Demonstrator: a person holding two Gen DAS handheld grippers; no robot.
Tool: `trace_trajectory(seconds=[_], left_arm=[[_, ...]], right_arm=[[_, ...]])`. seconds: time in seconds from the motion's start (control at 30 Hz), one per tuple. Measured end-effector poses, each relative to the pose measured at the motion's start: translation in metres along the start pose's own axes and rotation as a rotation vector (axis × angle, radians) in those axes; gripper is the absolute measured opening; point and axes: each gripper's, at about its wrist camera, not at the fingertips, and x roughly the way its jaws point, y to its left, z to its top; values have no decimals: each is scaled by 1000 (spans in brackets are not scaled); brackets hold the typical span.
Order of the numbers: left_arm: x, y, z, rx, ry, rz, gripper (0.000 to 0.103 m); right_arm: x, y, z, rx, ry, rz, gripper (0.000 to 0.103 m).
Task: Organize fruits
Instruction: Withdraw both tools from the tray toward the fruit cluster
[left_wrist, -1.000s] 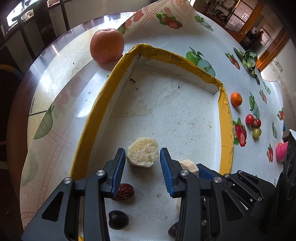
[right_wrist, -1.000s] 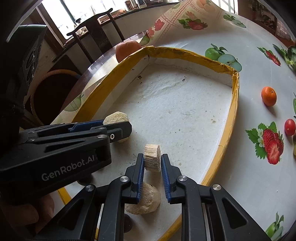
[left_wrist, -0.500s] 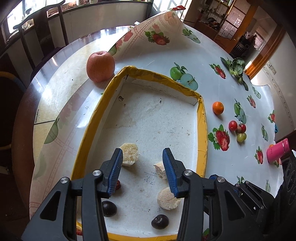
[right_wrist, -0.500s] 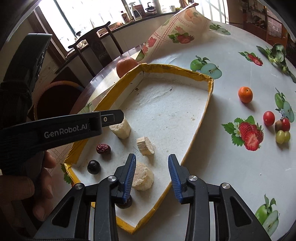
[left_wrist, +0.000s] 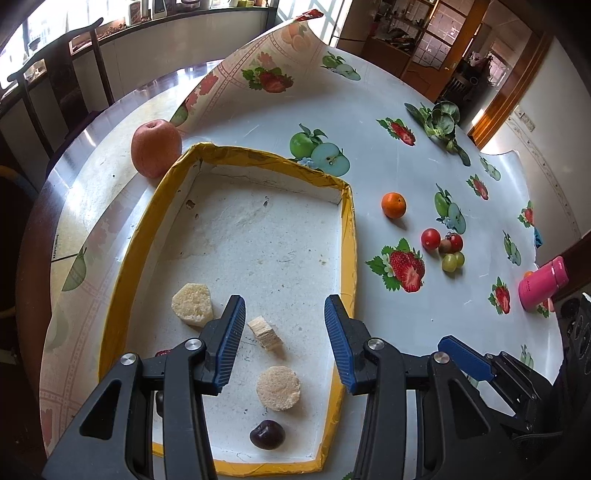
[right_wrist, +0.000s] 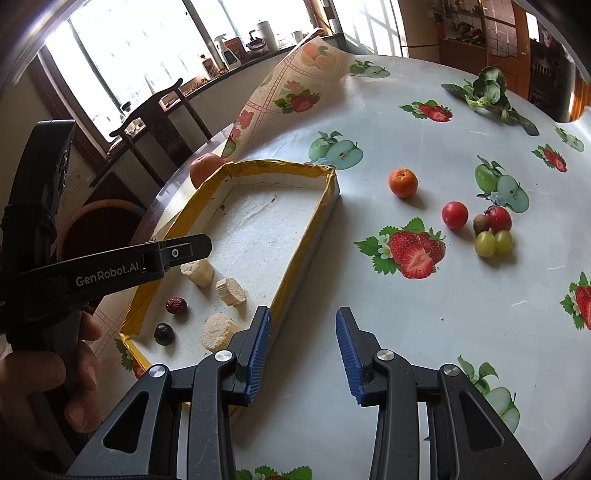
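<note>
The left wrist view looks steeply down from above the near end of the yellow-rimmed tray (left_wrist: 125, 254), facing along it toward the apple (left_wrist: 156, 147) at the far corner, with the left gripper (left_wrist: 284, 339) in the foreground. The right wrist view sits lower, off the tray's (right_wrist: 299, 254) right side over the counter (right_wrist: 424, 317), facing the same way behind the right gripper (right_wrist: 303, 350). Both share the tray, the apple (right_wrist: 203, 166), the orange (left_wrist: 393, 204) (right_wrist: 402, 182) and the window wall beyond.
</note>
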Motion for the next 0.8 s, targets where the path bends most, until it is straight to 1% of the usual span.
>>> trace_trajectory(seconds=[0.47, 0.8], left_arm=[[8, -39, -2, 47, 22, -22, 43], [32, -77, 6, 90, 62, -67, 43]], right_arm=[[-13, -47, -9, 76, -15, -36, 38], [-21, -111, 0, 182, -49, -107, 38]])
